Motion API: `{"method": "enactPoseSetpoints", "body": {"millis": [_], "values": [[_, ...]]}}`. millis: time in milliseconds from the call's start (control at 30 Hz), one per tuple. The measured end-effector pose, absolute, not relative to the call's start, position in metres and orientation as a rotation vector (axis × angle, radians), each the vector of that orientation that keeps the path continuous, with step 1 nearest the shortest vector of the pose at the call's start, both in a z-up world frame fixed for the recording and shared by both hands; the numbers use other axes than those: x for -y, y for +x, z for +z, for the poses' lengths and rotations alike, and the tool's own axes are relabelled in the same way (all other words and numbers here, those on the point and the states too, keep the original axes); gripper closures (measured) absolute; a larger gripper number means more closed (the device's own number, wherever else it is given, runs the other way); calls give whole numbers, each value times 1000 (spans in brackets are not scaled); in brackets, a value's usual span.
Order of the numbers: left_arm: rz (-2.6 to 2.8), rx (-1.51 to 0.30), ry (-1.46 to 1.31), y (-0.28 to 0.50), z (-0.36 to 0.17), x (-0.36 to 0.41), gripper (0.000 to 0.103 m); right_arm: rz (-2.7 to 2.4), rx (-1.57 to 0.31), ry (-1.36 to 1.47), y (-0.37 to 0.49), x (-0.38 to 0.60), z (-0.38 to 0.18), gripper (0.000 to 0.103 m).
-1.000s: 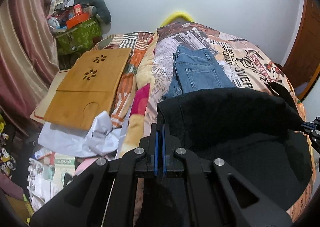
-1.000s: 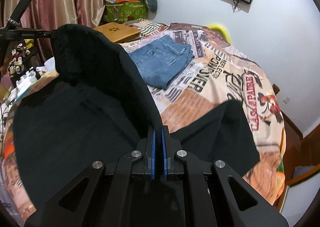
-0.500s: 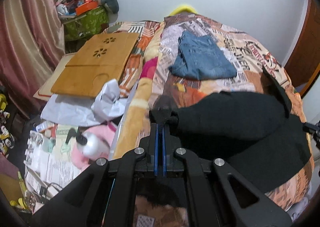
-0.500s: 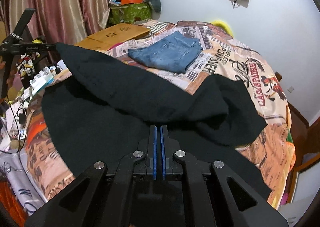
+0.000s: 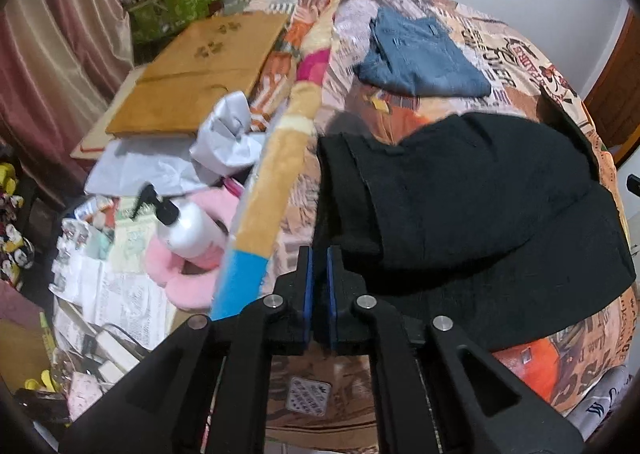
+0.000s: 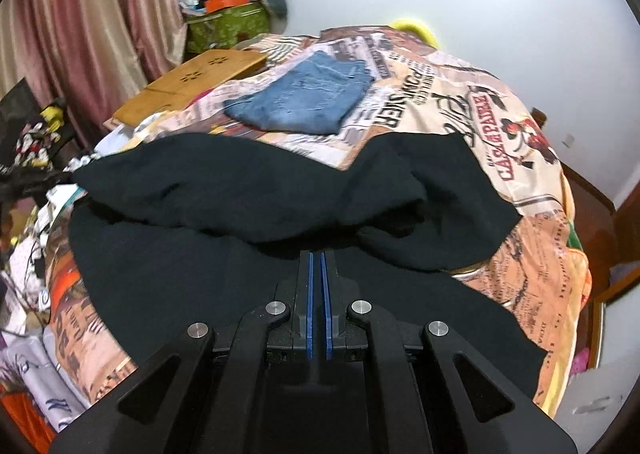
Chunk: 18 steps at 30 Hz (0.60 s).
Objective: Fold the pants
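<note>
Right hand-held gripper (image 6: 318, 254) is sitting low over the black pants (image 6: 248, 189), pads pressed together; whether cloth is pinched I cannot tell. Left hand-held gripper (image 5: 318, 254) is showing a slight gap at the pants' edge, apparently gripping nothing. The fold is lying bunched on the bed (image 6: 532, 254); smoothing it flat looks wise. Beyond, folded jeans (image 6: 304, 97) are resting.

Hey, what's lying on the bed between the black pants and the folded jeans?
Nothing but bare printed bedspread between the black pants and the folded jeans, clearest in the right wrist view.
</note>
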<state>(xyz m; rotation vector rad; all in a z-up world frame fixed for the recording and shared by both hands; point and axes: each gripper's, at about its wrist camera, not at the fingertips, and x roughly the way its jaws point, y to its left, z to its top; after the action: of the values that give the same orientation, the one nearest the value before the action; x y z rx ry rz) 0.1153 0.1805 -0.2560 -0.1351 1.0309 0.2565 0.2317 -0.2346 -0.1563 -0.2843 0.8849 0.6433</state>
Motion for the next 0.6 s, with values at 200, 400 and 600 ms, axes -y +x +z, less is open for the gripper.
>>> {"method": "enactPoseSetpoints", "body": {"millis": [200,400,600], "values": [[290,-954,-94,132,-225,-182,59,571,-874,-249,262,253,-149,67],[257,-944,-69,186,-218,-165,38,517,-874,-222,306,262,-144,61],[201,-982,-105,244,-229,-148,35,479,-910,-174,365,262,-149,58]]}}
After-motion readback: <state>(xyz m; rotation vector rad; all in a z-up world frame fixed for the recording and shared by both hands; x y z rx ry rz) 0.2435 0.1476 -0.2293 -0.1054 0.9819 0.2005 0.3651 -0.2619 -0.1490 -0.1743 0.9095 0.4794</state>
